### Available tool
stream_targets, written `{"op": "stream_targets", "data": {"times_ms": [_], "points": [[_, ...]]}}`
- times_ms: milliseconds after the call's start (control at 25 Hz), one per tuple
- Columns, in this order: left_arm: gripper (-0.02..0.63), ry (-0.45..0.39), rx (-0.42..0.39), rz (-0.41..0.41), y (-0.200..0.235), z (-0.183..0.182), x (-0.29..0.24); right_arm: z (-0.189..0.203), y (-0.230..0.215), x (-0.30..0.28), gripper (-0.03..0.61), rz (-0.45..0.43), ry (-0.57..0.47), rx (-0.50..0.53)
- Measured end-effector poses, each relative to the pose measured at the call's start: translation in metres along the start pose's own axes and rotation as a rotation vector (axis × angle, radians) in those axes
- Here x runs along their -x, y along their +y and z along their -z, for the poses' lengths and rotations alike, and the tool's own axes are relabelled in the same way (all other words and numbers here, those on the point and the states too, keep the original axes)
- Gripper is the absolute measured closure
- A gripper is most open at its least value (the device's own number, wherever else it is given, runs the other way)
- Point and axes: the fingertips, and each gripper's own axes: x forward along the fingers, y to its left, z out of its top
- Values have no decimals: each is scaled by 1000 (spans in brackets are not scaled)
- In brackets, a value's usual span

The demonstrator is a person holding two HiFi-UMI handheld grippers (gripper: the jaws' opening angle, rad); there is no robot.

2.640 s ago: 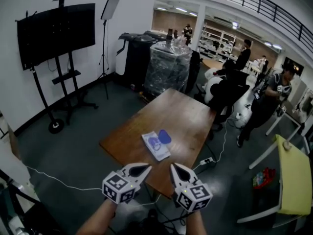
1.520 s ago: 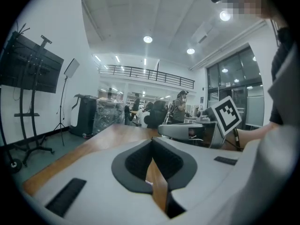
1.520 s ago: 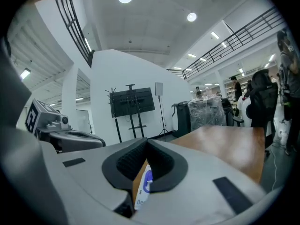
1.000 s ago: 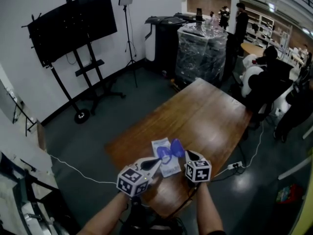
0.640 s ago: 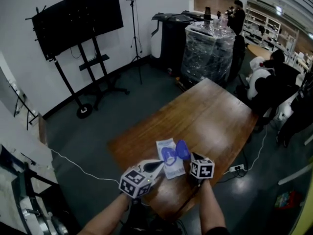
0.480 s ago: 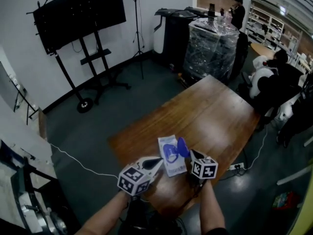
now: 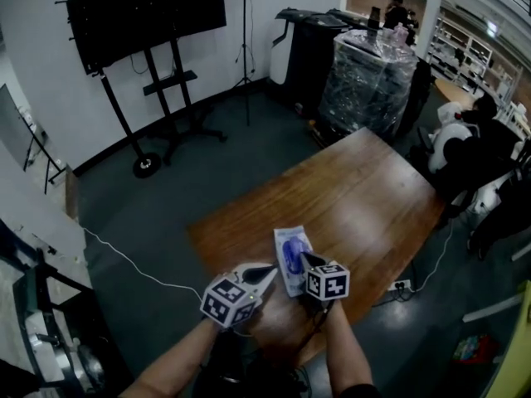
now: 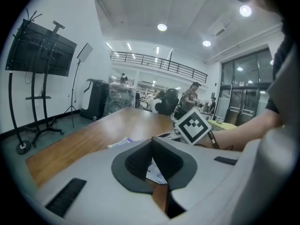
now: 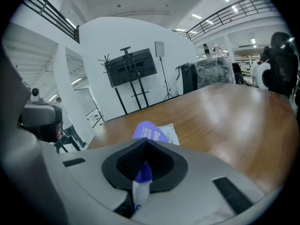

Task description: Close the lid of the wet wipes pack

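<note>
Lowered since half a second ago: lid [image 7: 292, 254], then seen raised, now folded flat onto pack [image 7: 286, 237].
Table [image 7: 365, 197]: brown wood; pack is borne near its close edge.
Pack: white, laid flat between the two grippers.
Left gripper [image 7: 270, 270]: jaws pressed together, nothing held; tips are set just beside pack's left edge.
Right gripper [image 7: 309, 260]: jaws pressed together, nothing clamped; tips are set at lid's right edge, contact not confirmed.
Lid: blue, oval.
</note>
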Motion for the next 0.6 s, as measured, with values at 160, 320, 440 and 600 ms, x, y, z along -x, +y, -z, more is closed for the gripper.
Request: {"op": "stream_targets", "data": {"times_ms": [160,320,440,600], "points": [[607,5,10,-3,1,8,1,11,4,-17,575,10,75,16],[607,11,18,-11,5,11,7,15,7,-29,575,37,112,28],[607,7,26,-14,7,15,11,19,8,-31,575,75,153,88],[607,9,35,-26,8,15,15,19,8,-35,575,114,188,163]]}}
